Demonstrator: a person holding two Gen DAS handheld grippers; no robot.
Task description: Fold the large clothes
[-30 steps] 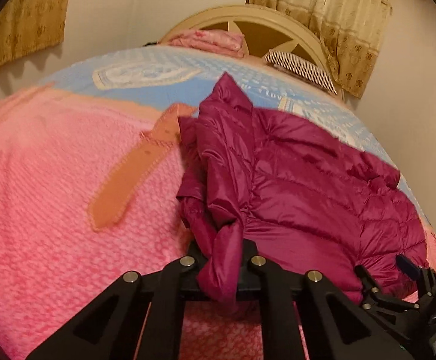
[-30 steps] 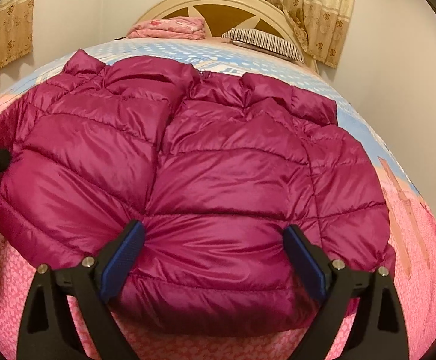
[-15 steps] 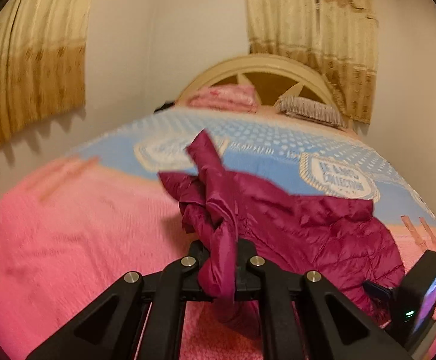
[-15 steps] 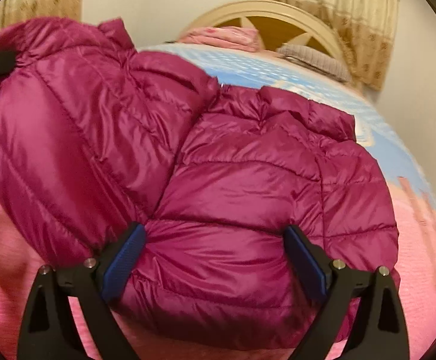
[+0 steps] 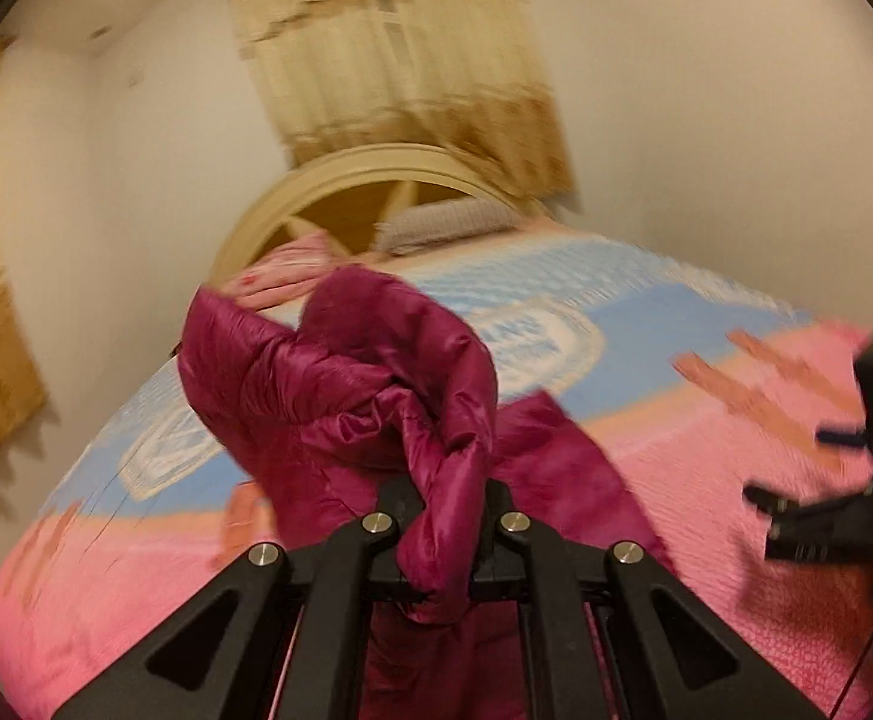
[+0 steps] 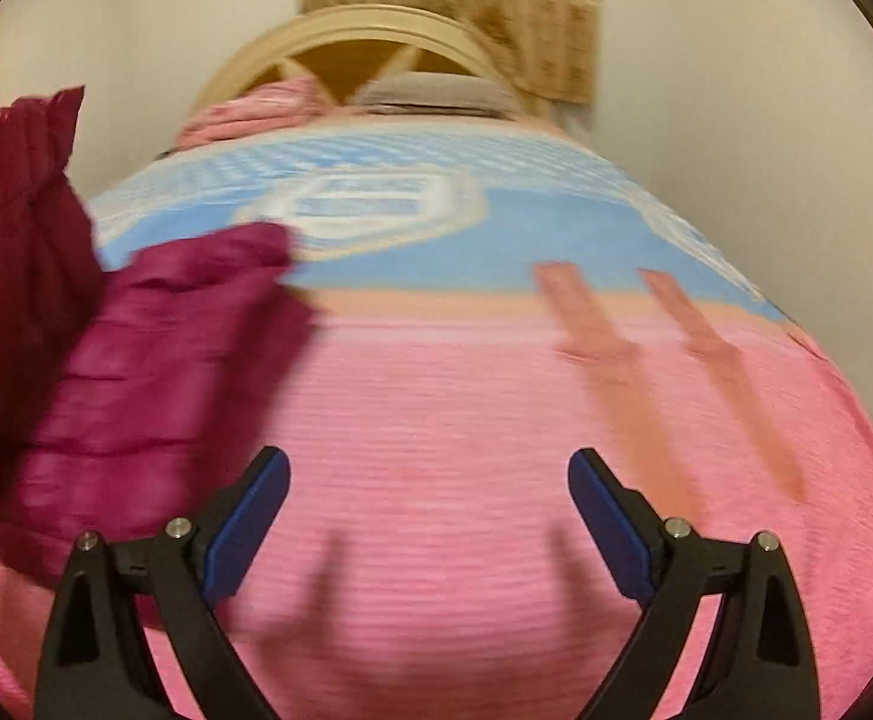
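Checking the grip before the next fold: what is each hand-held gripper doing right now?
Left hand-held gripper: closed on the jacket.
Right hand-held gripper: open, holding nothing, over the bedspread.

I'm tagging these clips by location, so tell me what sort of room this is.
Most likely a home bedroom: a bed with an arched headboard, a pink and blue bedspread, a striped pillow and window curtains. The magenta puffer jacket is being handled over the bed.
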